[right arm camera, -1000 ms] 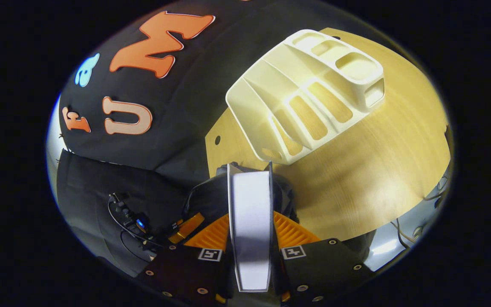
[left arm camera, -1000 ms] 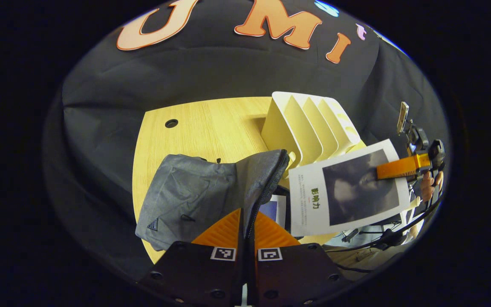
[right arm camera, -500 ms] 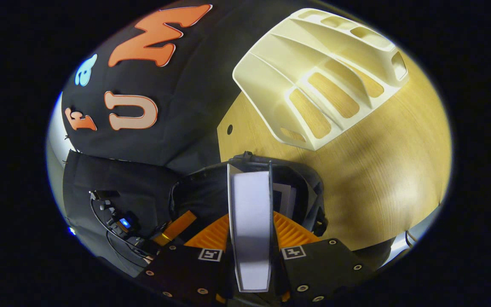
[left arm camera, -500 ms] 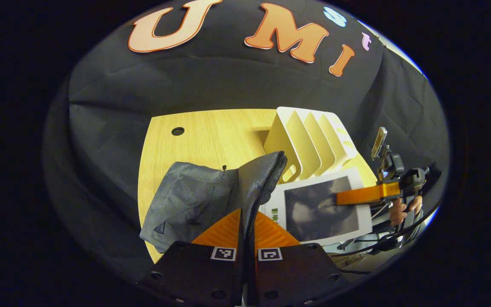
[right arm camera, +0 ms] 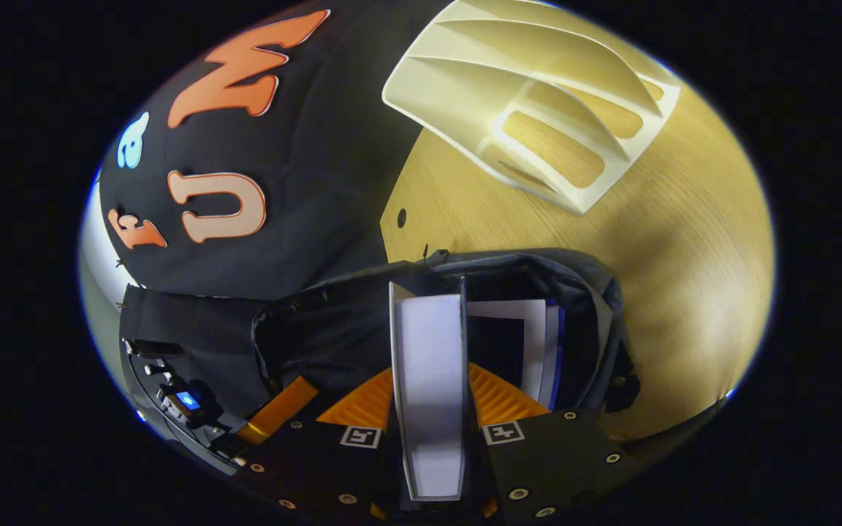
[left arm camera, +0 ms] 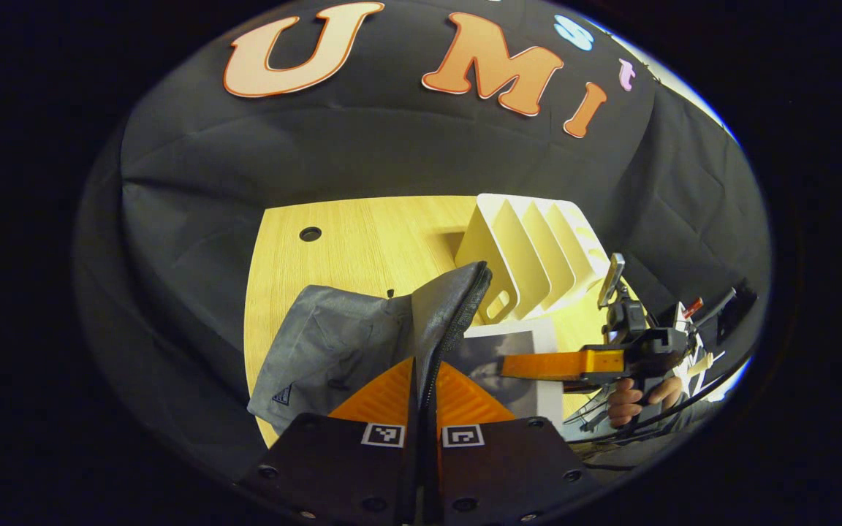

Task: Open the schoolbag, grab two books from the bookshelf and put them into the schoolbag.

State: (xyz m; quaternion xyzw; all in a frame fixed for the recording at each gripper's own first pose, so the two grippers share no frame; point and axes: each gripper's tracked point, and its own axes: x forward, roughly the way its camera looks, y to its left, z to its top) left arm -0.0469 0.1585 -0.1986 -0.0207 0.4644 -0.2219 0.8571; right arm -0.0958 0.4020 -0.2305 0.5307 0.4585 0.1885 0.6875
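Right gripper [right arm camera: 430, 380] clamped on a white-covered book [right arm camera: 428, 351], half inside the open grey schoolbag [left arm camera: 333, 343].

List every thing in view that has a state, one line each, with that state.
schoolbag: open, flap held up
left gripper: shut on the schoolbag's flap edge
right gripper: shut on a book
held book: upright, partly inside the schoolbag
other book: already inside the schoolbag
bookshelf: upright on the table, slots empty
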